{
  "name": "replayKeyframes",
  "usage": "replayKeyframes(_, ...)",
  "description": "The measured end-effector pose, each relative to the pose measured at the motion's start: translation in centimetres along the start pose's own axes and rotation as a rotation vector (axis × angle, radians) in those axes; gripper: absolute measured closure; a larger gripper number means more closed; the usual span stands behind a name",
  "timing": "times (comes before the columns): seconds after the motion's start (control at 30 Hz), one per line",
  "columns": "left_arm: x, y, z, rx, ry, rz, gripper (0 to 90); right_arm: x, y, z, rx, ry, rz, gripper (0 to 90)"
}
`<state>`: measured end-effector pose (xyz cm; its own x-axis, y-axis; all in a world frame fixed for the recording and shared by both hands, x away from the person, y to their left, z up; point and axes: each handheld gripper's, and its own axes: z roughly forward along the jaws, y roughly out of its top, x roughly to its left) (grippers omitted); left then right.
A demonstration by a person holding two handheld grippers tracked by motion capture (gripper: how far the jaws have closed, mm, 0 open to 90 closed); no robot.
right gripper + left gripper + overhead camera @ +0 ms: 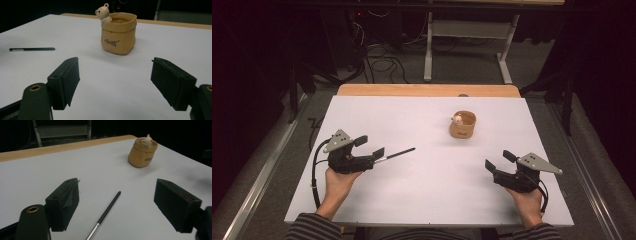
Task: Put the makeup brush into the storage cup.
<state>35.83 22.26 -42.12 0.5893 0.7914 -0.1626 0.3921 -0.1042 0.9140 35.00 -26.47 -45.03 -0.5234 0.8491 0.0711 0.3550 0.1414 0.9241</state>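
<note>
We record a thin black pen (398, 153) with a silver section toward its near end, lying flat on the white table (422, 200) at the left of the scene, its tip pointing right and slightly far. In the left gripper view the pen (106, 213) lies on the table between the two jaws, clear of both pads, with open space on either side. The left gripper (373, 147) sits at the pen's near-left end, jaws spread wide and holding nothing; the left hand (338, 182) grips it from the near edge. We note a tan pouch-shaped holder (462, 125) standing upright toward the far right of centre, well apart from the pen, with a small bear figure (458, 119) perched at its rim. In the right gripper view the holder (119, 33) stands ahead of the jaws, lettering on its front. The right gripper (498, 160) rests low at the near right, jaws likewise wide and empty, held by the right hand (527, 205). Striped sleeves (309, 229) show at the near edge
</note>
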Motion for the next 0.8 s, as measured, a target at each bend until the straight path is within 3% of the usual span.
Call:
replayKeyframes(0.13, -0.1, 0.5, 0.5, -0.001, -0.042, -0.009, 23.2, 0.0, 0.0, 0.0, 0.001, 0.001, 0.001, 24.6)
replayKeyframes(0.8, -0.8, 1.8, 2.9, 0.011, -0.05, 0.047, 27.4, 0.0, 0.0, 0.1, 0.009, 0.003, 0.004, 24.6)
